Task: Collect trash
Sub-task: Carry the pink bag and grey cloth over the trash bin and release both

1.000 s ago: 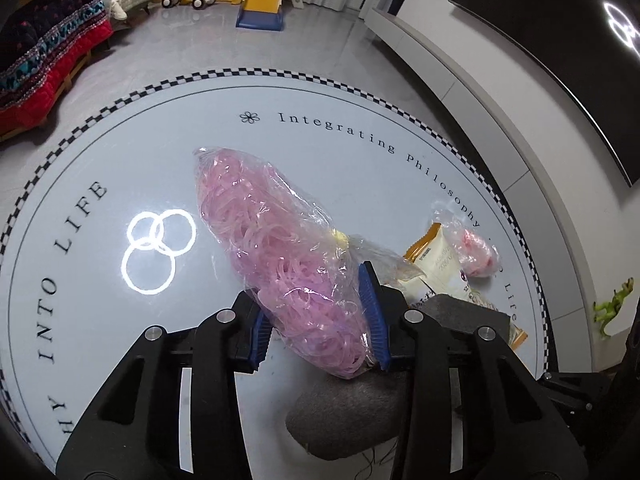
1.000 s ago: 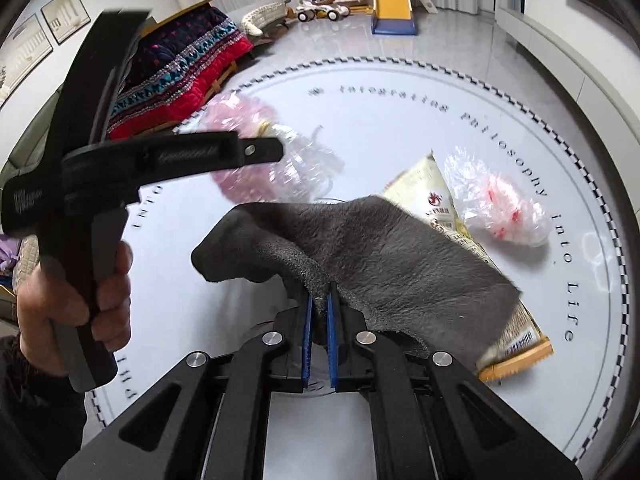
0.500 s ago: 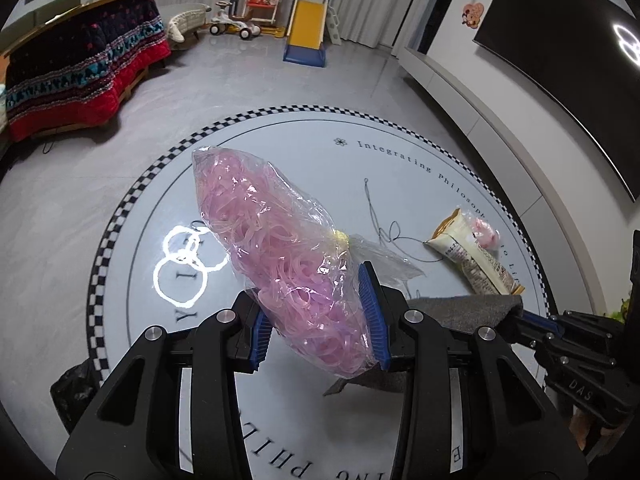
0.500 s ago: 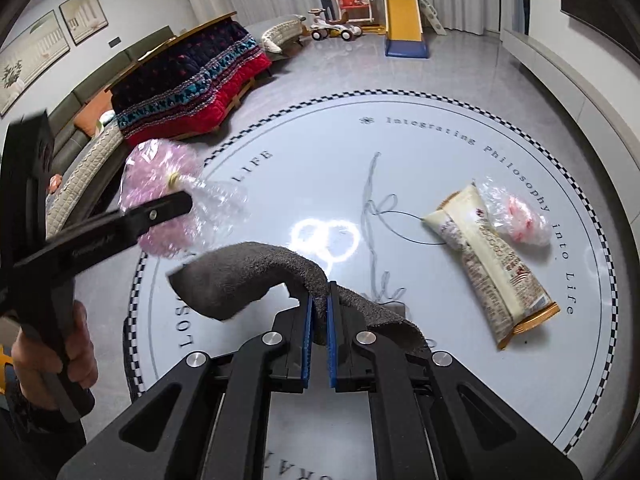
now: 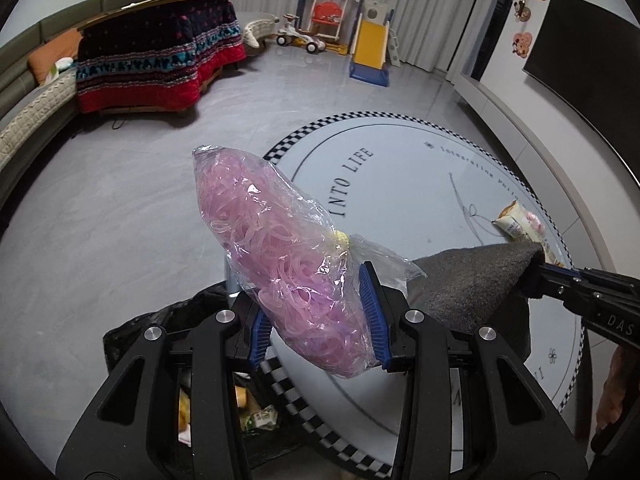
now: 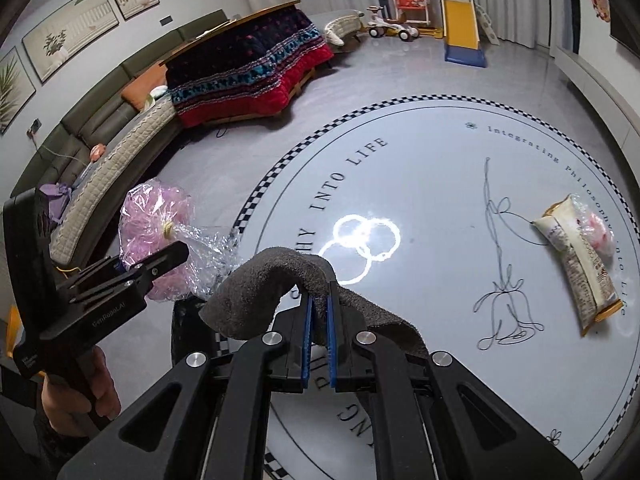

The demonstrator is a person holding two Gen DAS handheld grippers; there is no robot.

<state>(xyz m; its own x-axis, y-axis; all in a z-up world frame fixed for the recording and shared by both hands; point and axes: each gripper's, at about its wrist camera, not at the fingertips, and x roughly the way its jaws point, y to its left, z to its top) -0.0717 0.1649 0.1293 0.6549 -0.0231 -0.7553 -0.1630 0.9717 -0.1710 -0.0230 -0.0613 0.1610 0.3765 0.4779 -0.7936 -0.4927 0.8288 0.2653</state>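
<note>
Both grippers are matte black: the left gripper [image 5: 318,320] and right gripper [image 6: 318,336] have ribbed blue pads and silver screws. White lettering marks each body at nine o'clock and three o'clock.

Left wrist view: sits close behind the left gripper [image 5: 316,320], tilted down at the floor ahead
Right wrist view: sits close behind the right gripper [image 6: 318,336], tilted down likewise
Shared: the round mat [image 5: 420,184] [image 6: 420,184] and slide [image 5: 372,52] [image 6: 460,28] beyond both claws; each view catches the other gripper [image 5: 560,276] [image 6: 152,268] at its side
</note>
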